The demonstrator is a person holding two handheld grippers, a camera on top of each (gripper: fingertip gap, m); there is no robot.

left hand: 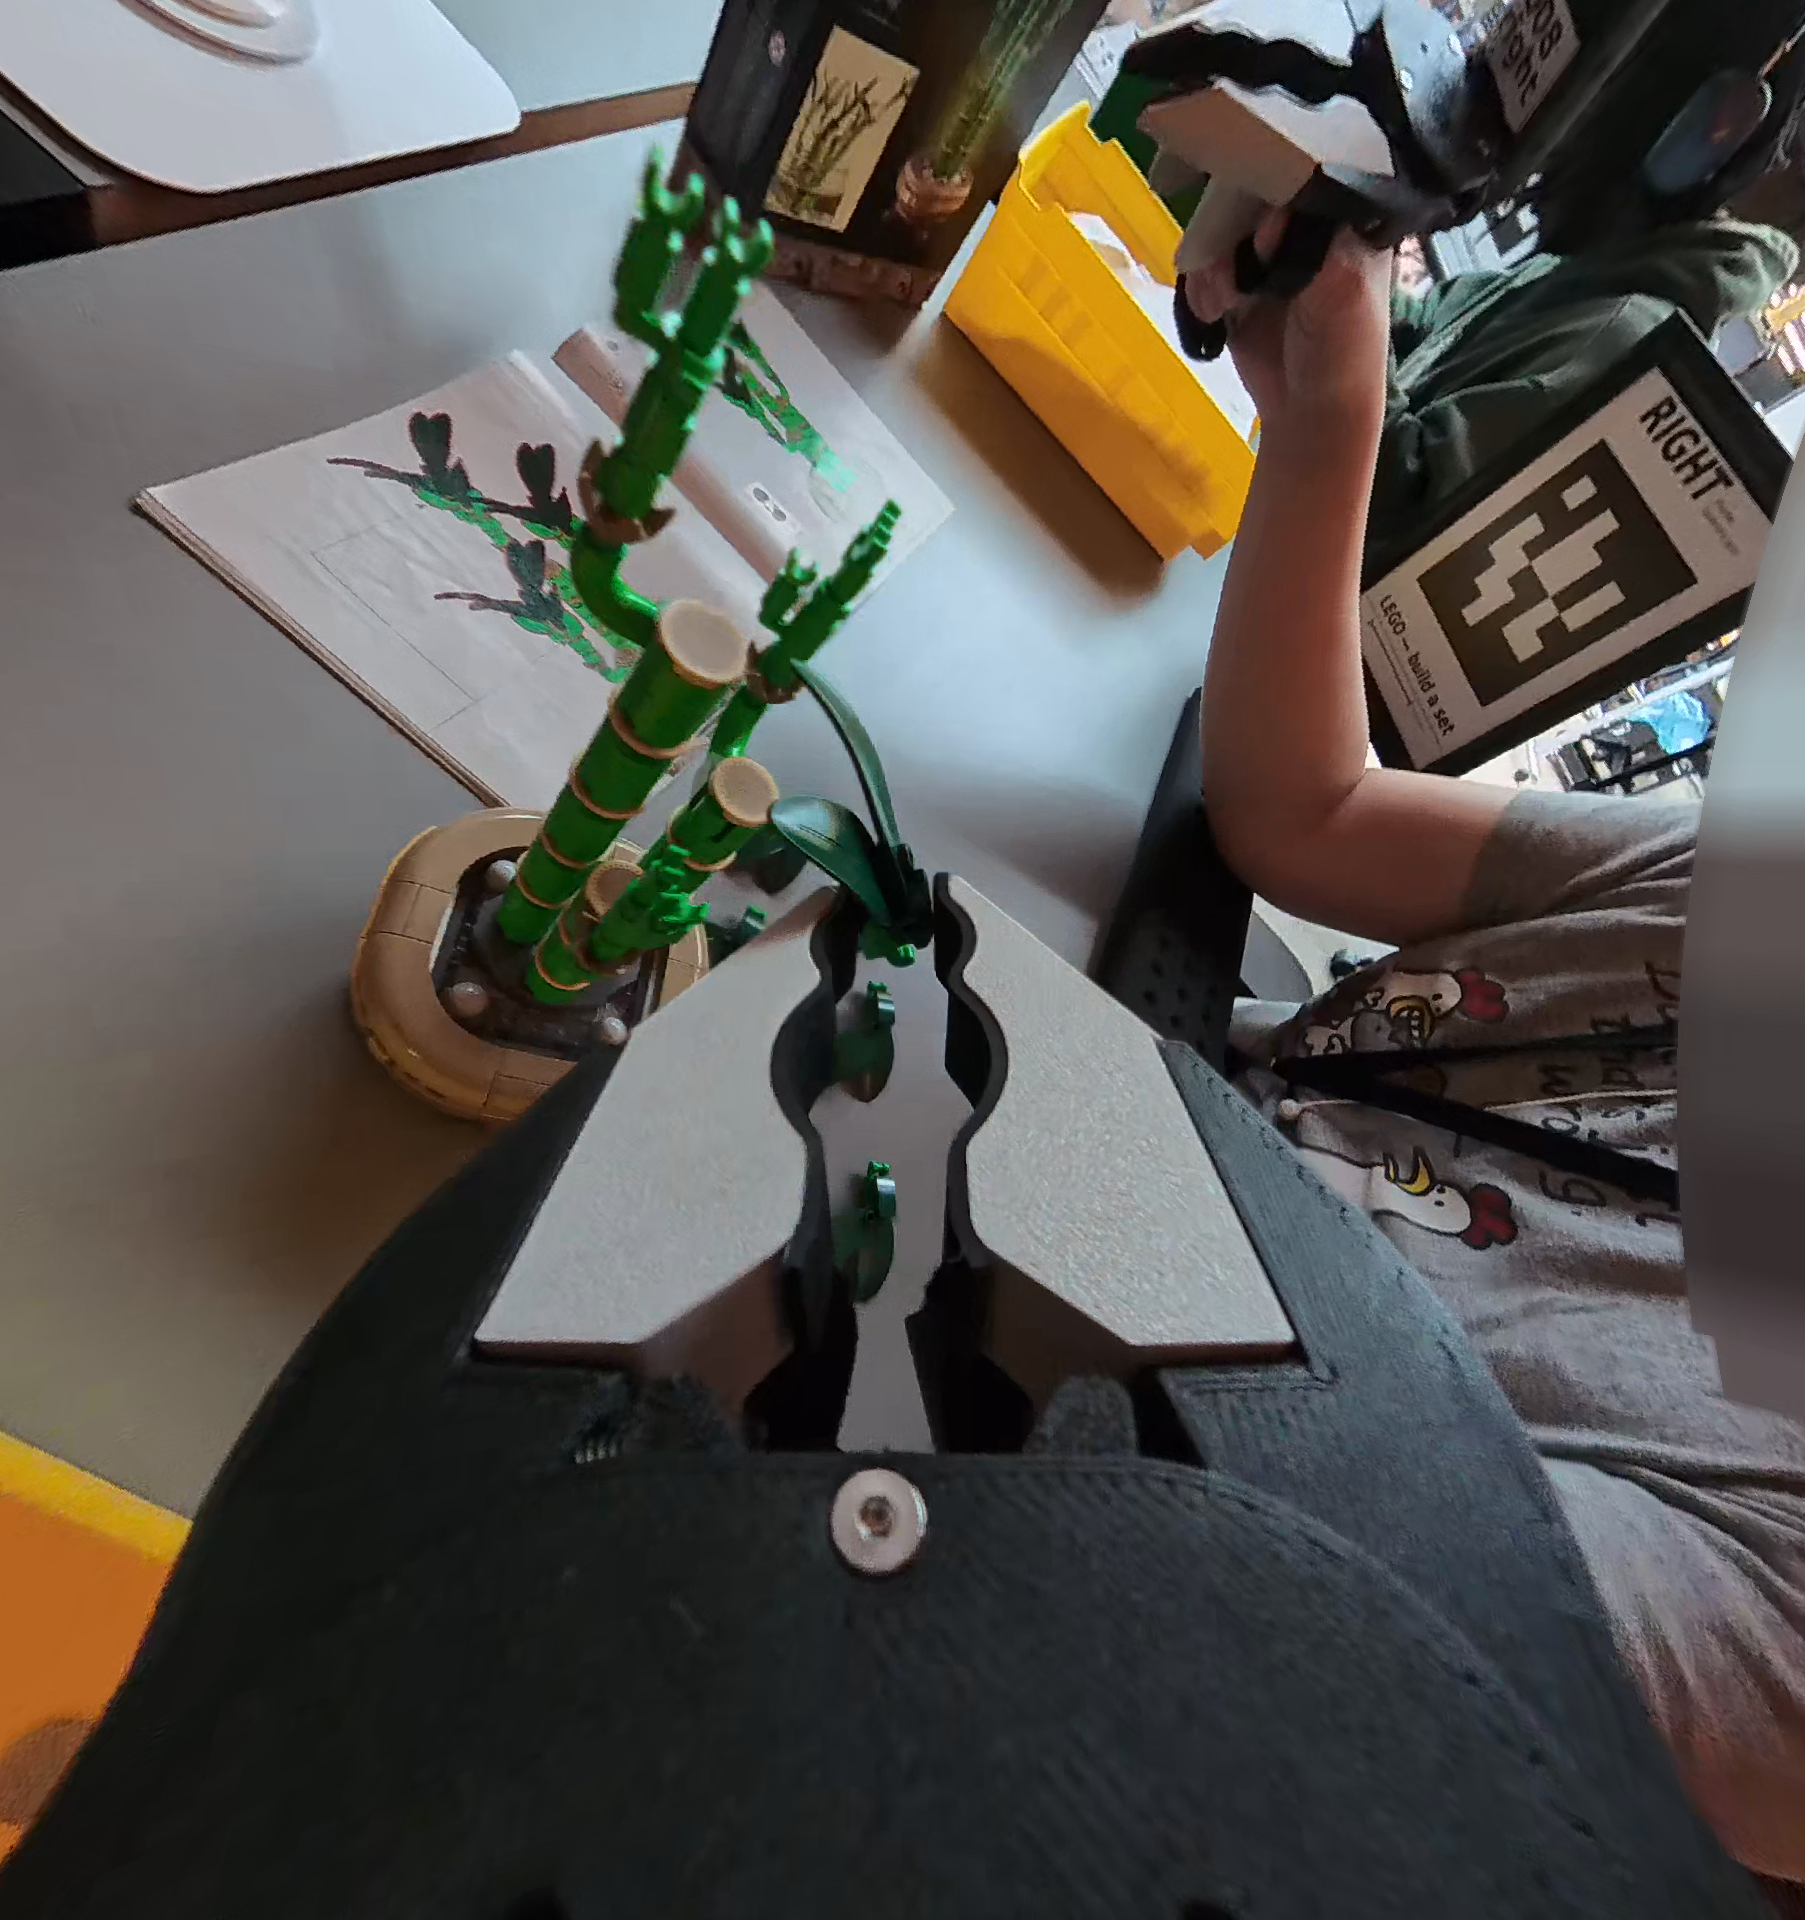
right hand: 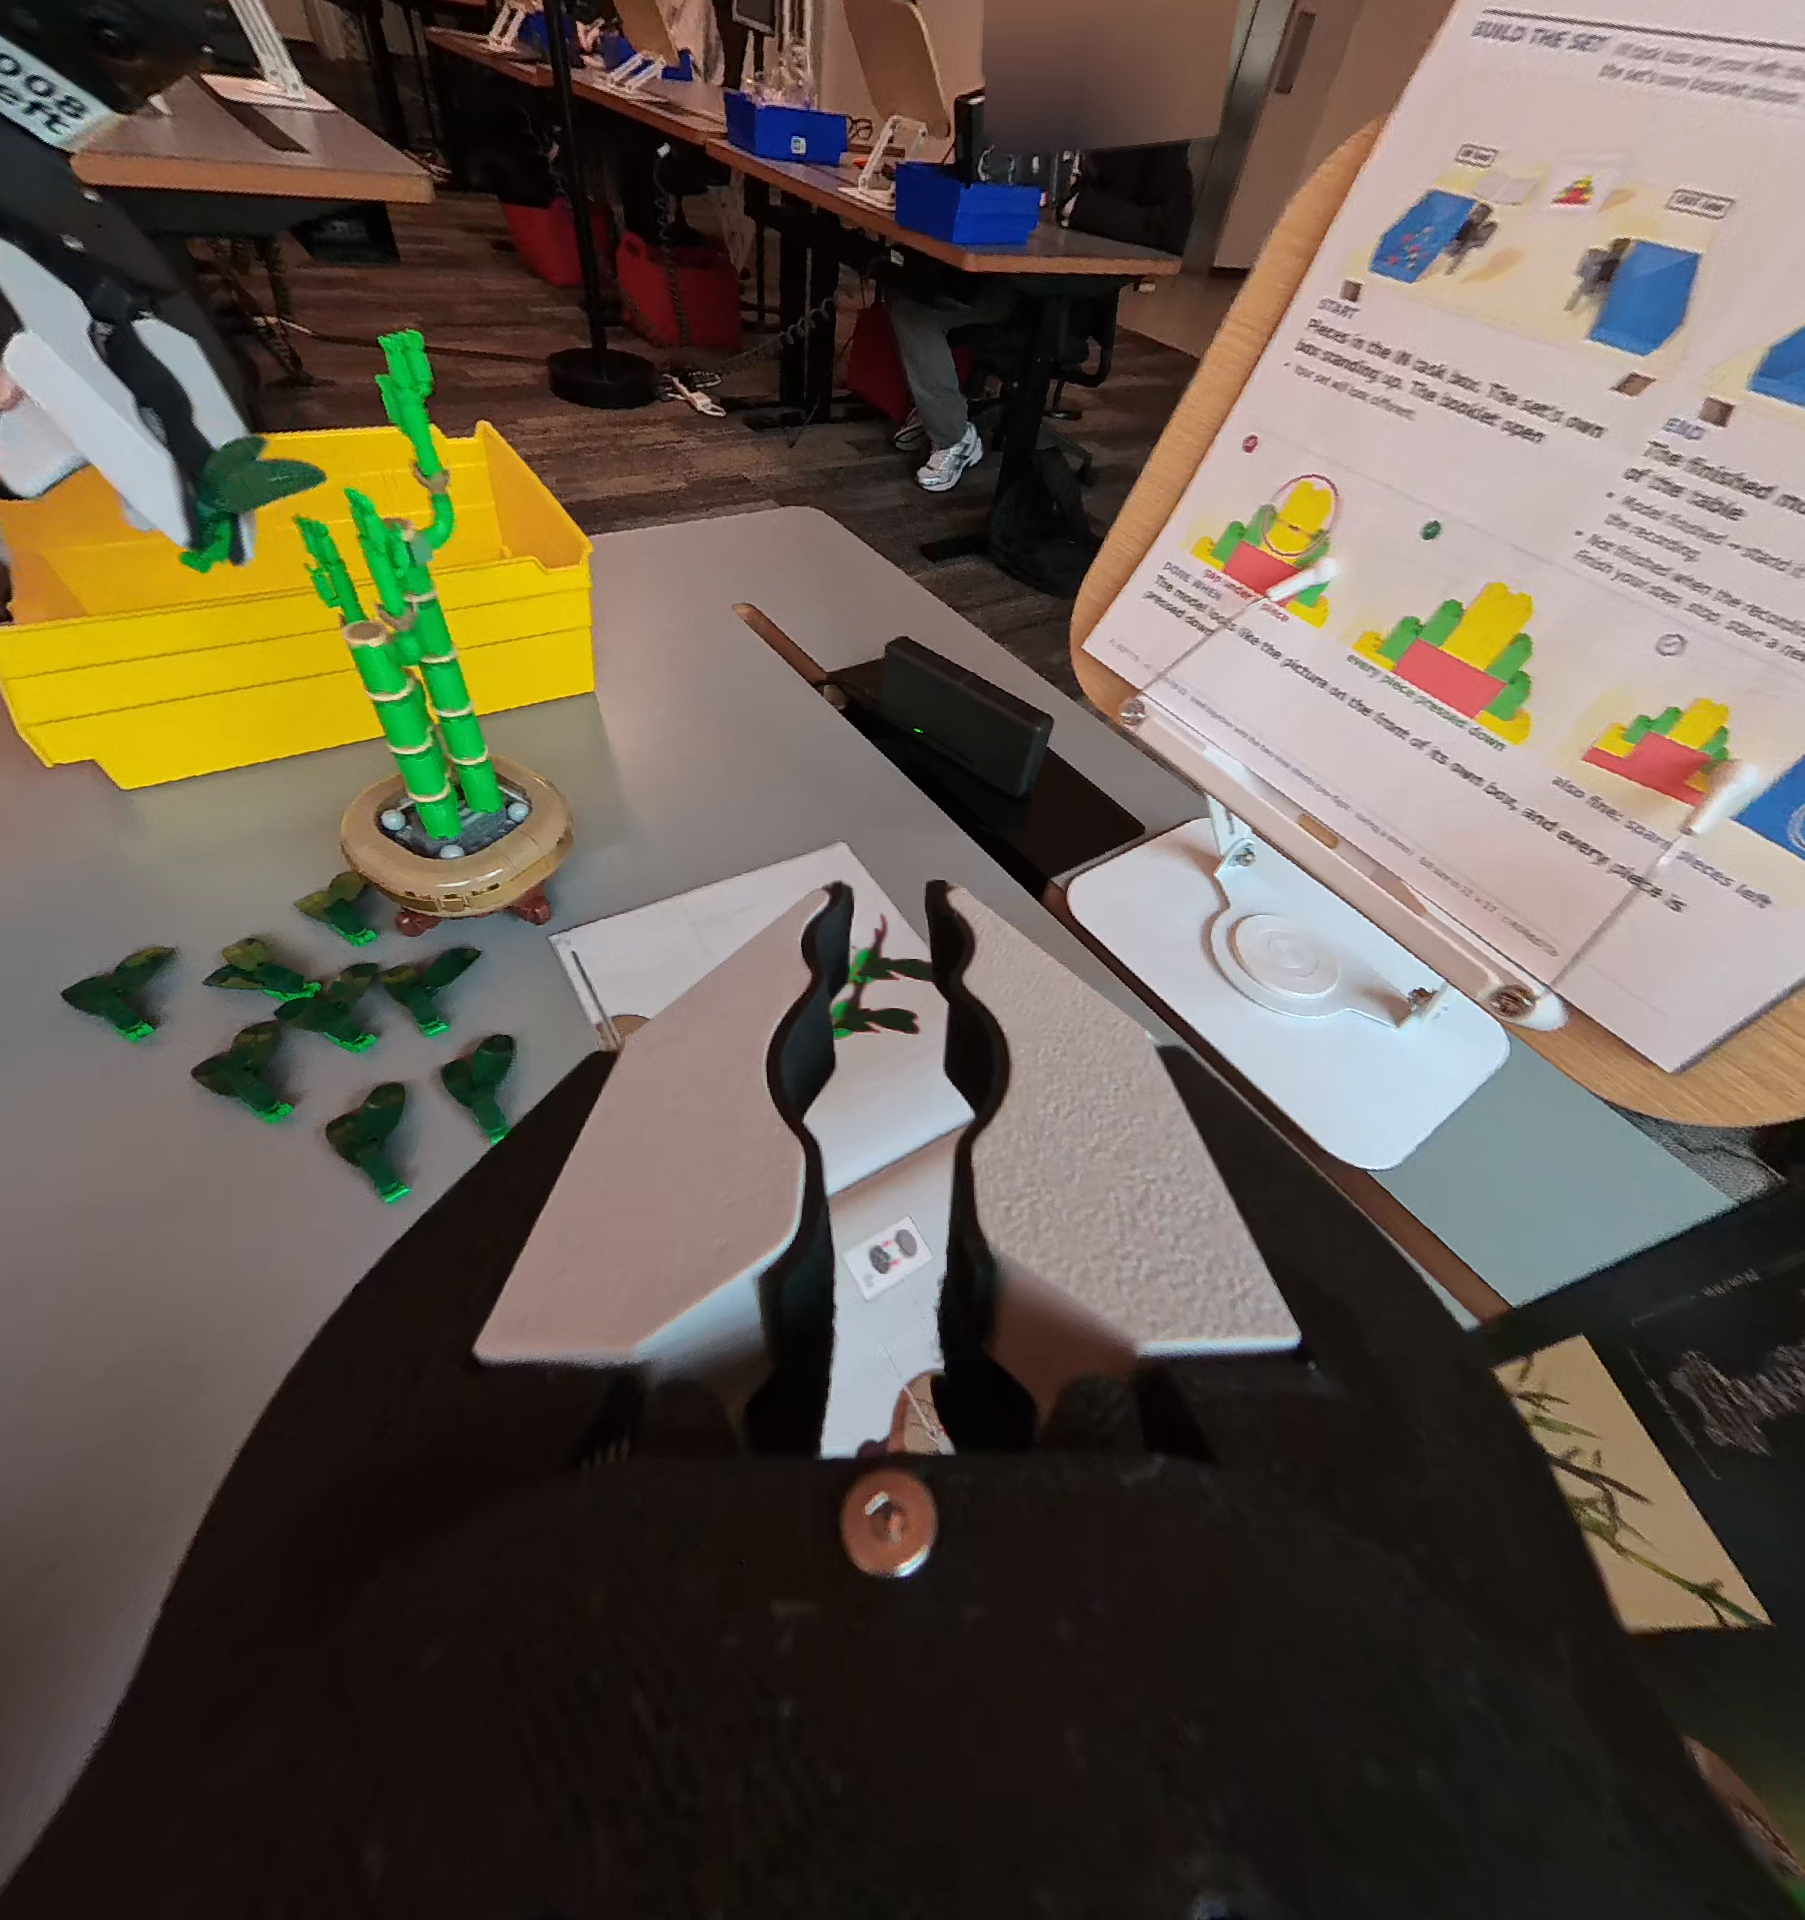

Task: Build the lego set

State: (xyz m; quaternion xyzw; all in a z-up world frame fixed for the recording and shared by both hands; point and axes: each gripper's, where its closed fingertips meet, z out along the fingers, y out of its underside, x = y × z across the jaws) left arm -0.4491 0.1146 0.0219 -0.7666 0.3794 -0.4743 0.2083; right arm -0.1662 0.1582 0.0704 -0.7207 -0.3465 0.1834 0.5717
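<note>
The left gripper (right hand: 214,520), raised above the grey counter (right hand: 732,665), pinched a dark leaf piece (right hand: 254,480) beside the bamboo model (right hand: 430,717). The right gripper (right hand: 882,904) hovered over the booklet (right hand: 711,925), jaws narrowly apart, empty. Loose leaves (right hand: 285,1029) lay near the counter's edge.

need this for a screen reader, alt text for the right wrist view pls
The right gripper hangs empty above an open booklet; to its left stand a green bamboo model, loose leaf pieces and a yellow bin.

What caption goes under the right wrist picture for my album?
Empty right tongs wait over the booklet while left tongs carry a leaf toward the bamboo.
</note>
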